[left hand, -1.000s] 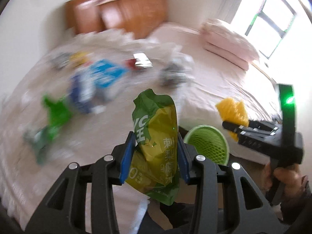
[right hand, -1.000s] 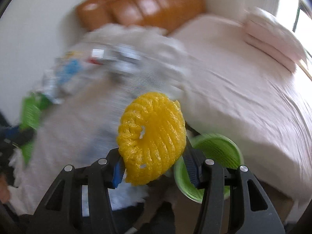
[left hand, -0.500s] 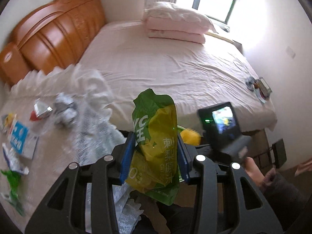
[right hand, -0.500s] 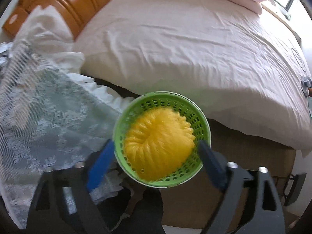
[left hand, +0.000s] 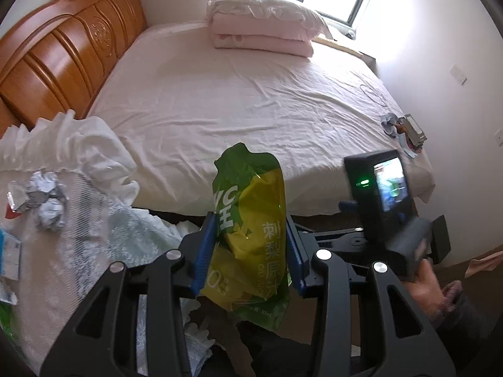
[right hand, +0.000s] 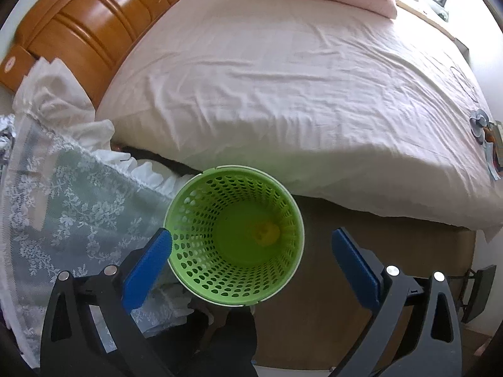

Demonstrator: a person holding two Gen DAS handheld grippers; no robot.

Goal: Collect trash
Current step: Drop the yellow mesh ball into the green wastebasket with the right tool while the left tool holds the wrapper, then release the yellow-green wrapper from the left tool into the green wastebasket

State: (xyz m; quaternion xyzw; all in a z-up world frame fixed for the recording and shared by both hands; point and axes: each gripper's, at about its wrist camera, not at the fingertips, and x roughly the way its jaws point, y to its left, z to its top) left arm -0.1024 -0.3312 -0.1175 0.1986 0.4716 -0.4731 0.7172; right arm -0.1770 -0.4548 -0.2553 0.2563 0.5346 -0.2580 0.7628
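Trash is going in as we watch: the right gripper (right hand: 251,251) is hanging over the green perforated basket (right hand: 188,220), its blue jaws having just been opening and now standing spread wide on either side of the rim with nothing between them. Deep at the bottom of the basket a yellow foam net (right hand: 264,232) is lying, dim through the green light. The basket is standing on the floor right against the near edge of the bed (right hand: 283,78), with a lace-trimmed floral cloth (right hand: 69,194) draping just to its left.

Over on the other side, the left gripper (left hand: 250,248) is pinching a green and yellow drink pouch (left hand: 251,226), jaws pressed in on both its sides, the pouch standing upright with its top poking above the pads. From this camera the right gripper's body and its small lit screen (left hand: 389,185) are showing just to the right, a hand (left hand: 424,286) wrapping the handle below.

Far left, crumpled paper balls (left hand: 47,201) are sitting on the cloth-covered bench. Folded pink bedding (left hand: 261,31) is stacked at the far end of the bed beside the wooden headboard (left hand: 63,47).
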